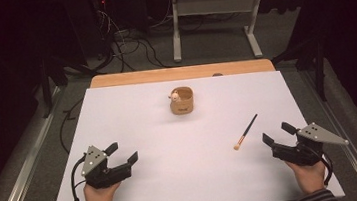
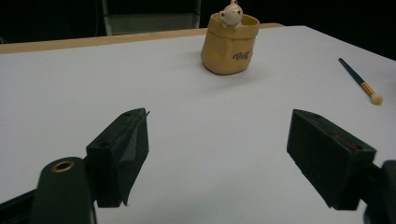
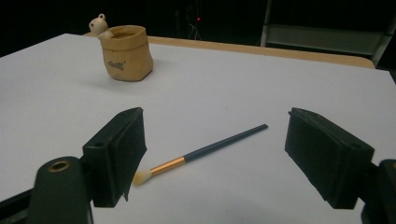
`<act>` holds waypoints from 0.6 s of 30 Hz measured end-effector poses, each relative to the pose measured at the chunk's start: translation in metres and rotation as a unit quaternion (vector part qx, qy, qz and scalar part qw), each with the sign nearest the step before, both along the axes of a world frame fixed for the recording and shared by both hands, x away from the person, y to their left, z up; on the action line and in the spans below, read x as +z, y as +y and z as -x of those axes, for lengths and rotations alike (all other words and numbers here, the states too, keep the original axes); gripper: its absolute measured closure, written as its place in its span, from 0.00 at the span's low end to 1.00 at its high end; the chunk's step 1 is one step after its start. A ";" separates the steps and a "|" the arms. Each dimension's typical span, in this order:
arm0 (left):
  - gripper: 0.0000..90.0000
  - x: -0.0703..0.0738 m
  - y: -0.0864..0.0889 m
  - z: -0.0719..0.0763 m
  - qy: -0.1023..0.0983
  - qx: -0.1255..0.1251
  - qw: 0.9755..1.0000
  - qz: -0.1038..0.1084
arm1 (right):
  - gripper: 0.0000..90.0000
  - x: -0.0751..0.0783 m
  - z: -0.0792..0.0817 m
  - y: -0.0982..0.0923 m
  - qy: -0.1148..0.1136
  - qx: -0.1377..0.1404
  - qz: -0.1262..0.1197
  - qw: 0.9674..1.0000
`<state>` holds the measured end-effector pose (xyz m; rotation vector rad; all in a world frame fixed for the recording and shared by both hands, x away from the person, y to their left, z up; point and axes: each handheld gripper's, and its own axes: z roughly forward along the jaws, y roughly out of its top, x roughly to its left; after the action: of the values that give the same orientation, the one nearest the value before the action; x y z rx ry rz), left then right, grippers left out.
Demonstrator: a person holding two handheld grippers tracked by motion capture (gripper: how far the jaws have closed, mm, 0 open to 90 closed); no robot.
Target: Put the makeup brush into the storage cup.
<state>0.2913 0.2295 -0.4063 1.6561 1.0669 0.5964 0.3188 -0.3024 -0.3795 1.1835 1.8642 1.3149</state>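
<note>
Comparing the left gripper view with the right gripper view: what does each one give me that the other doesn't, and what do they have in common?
The left gripper view alone shows the left gripper, jaws wide apart over bare white table, and the pot's small bear figure from the front. The right gripper view alone shows the right gripper, jaws open with the brush's bristle end lying between them, plus a grey frame behind the table. Both share the tan pot standing upright and the brush lying flat, apart from the pot.
</note>
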 end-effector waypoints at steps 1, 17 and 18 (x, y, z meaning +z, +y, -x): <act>0.24 0.000 0.000 0.000 0.000 0.000 1.000 0.000 | 0.25 0.000 0.000 0.000 0.000 0.000 0.000 1.000; 0.24 0.000 -0.001 0.000 0.000 -0.004 1.000 -0.002 | 0.25 0.018 -0.025 0.006 -0.006 0.009 0.003 1.000; 0.24 0.000 -0.001 0.000 0.000 -0.004 1.000 -0.001 | 0.25 0.018 -0.029 0.007 -0.002 0.017 -0.008 1.000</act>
<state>0.2914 0.2290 -0.4065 1.6620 1.0601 0.5931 0.3478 -0.2953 -0.3614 1.1607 1.8825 1.3518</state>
